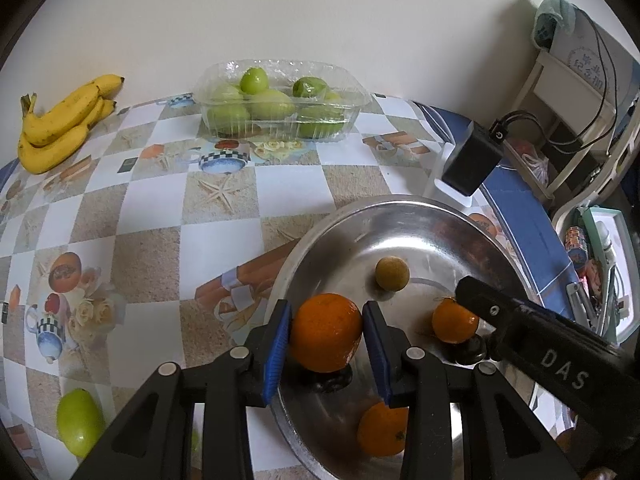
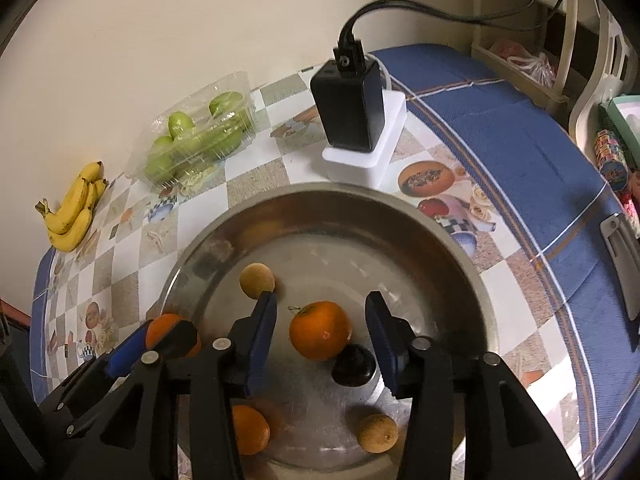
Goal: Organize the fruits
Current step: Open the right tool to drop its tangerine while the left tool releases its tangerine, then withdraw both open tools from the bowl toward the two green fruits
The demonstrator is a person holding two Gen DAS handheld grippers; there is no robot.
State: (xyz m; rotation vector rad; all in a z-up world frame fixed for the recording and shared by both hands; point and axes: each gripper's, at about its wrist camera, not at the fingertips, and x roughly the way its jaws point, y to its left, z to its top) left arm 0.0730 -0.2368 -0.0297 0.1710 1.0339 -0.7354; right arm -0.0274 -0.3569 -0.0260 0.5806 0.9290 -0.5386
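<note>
My left gripper (image 1: 326,336) is shut on an orange (image 1: 326,332) and holds it above the left part of the steel bowl (image 1: 400,208). That gripper and its orange (image 2: 166,328) also show at the lower left of the right wrist view. My right gripper (image 2: 320,340) is open above the bowl (image 2: 440,232), its fingers either side of a second orange (image 2: 320,336) lying below. In the bowl also lie a third orange (image 2: 250,430), two small brown round fruits (image 2: 257,281) (image 2: 377,433) and a dark fruit (image 2: 353,366).
A clear plastic box of green fruits (image 1: 280,100) stands at the back by the wall. A bunch of bananas (image 1: 64,120) lies at the back left. A loose green fruit (image 1: 79,422) lies at the near left. A black adapter on a white block (image 2: 352,120) stands behind the bowl.
</note>
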